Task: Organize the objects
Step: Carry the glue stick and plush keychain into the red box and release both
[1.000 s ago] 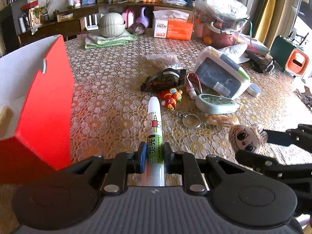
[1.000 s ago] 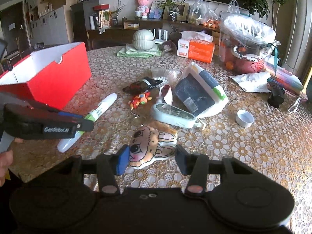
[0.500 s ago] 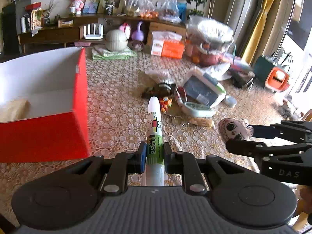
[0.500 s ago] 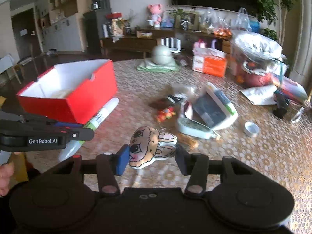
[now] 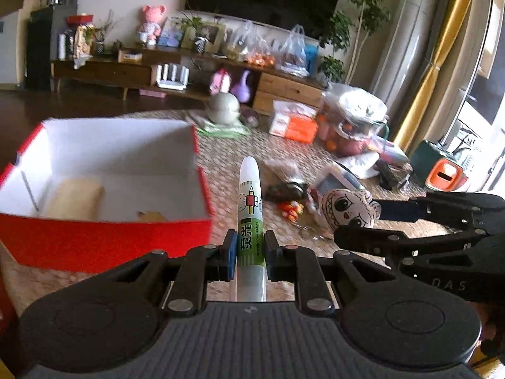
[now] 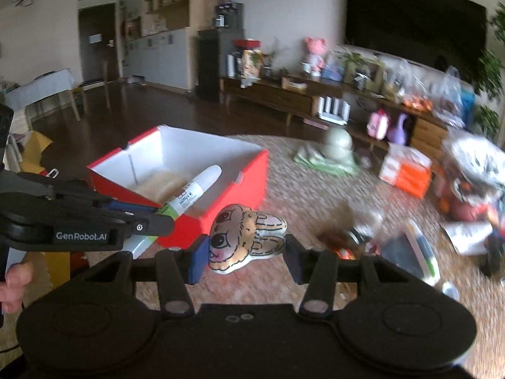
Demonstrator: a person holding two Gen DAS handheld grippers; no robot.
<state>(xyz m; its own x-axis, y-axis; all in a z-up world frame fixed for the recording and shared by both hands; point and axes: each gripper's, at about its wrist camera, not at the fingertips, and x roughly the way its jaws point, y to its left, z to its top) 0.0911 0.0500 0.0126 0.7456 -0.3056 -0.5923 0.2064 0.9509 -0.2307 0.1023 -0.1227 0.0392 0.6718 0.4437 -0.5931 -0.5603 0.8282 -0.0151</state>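
The left gripper (image 5: 250, 254) was raised off the table, its two fingers closed tight on the green-and-white glue stick (image 5: 250, 221), which pointed forward along them. The right gripper (image 6: 244, 254) was also lifted, its fingers pressed against both sides of the flat cartoon-face plush (image 6: 243, 240). The two grippers hung close beside each other, left ahead to the left. A bare hand (image 6: 12, 287) gripped the left handle.

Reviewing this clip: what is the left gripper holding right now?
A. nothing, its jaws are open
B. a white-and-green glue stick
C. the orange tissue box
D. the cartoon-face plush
B. In the left wrist view the left gripper is clamped on the white-and-green glue stick; the cartoon-face plush sits in the right gripper.
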